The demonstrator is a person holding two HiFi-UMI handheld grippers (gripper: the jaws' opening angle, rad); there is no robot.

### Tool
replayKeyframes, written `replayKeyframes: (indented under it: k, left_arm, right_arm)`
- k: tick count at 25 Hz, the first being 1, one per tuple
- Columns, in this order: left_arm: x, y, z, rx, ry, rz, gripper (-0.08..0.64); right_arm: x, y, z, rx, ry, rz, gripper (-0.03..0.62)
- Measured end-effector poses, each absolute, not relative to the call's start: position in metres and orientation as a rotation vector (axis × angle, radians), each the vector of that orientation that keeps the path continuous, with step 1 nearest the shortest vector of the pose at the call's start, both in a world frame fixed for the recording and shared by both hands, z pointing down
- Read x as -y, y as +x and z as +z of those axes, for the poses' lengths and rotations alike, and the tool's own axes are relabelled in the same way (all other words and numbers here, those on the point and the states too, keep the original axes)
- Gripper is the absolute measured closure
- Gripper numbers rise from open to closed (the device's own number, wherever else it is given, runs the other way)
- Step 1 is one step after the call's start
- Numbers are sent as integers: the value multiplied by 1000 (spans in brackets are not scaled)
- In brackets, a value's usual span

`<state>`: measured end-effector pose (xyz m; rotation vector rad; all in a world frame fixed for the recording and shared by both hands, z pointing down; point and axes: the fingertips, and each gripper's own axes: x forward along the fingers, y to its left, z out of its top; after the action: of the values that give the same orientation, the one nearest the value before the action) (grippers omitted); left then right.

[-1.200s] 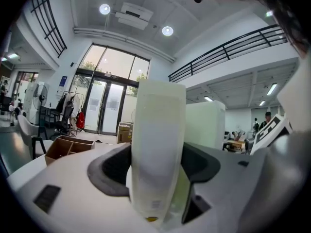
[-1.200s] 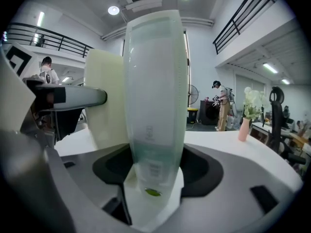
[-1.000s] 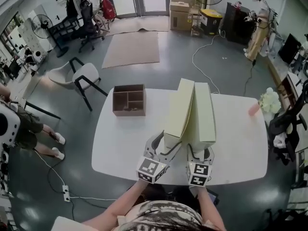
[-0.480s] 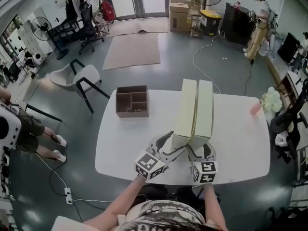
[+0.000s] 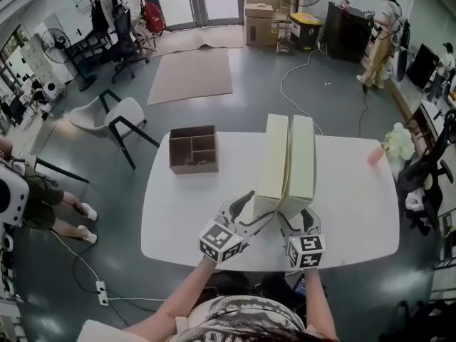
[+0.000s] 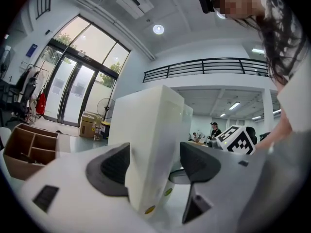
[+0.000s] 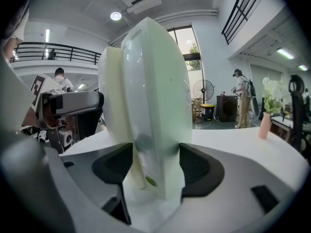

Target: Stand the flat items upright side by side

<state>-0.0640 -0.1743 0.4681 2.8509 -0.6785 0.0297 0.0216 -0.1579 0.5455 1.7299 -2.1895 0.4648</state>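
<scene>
Two pale cream flat boxes stand on edge side by side on the white table point(image 5: 178, 219), faces nearly touching. My left gripper point(image 5: 253, 209) is shut on the near end of the left box point(image 5: 273, 159); its pads press both faces of that box point(image 6: 150, 144). My right gripper point(image 5: 298, 218) is shut on the near end of the right box point(image 5: 302, 162), and its jaws have just closed slightly tighter on it. In the right gripper view the right box point(image 7: 155, 106) fills the jaws, with the left box point(image 7: 109, 96) just behind it.
A brown wooden divided tray point(image 5: 192, 148) sits at the table's far left corner. A pink vase point(image 5: 374, 157) stands near the far right edge. Chairs, a rug and cables lie on the floor beyond. A person stands at the far right of the room.
The two boxes were splayed apart at their near ends; now they stand closer together and parallel. Both grippers shifted only slightly and kept their hold.
</scene>
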Motion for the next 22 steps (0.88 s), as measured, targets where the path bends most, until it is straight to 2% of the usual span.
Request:
replayKeyframes:
  k: [7, 22]
  left_arm:
    - [177, -76, 474, 679, 2827, 28, 242]
    - [141, -120, 536, 637, 2690, 144, 258]
  right_arm:
    - [148, 22, 548, 2151, 1759, 481, 285]
    - [108, 7, 570, 2059, 1786, 561, 348]
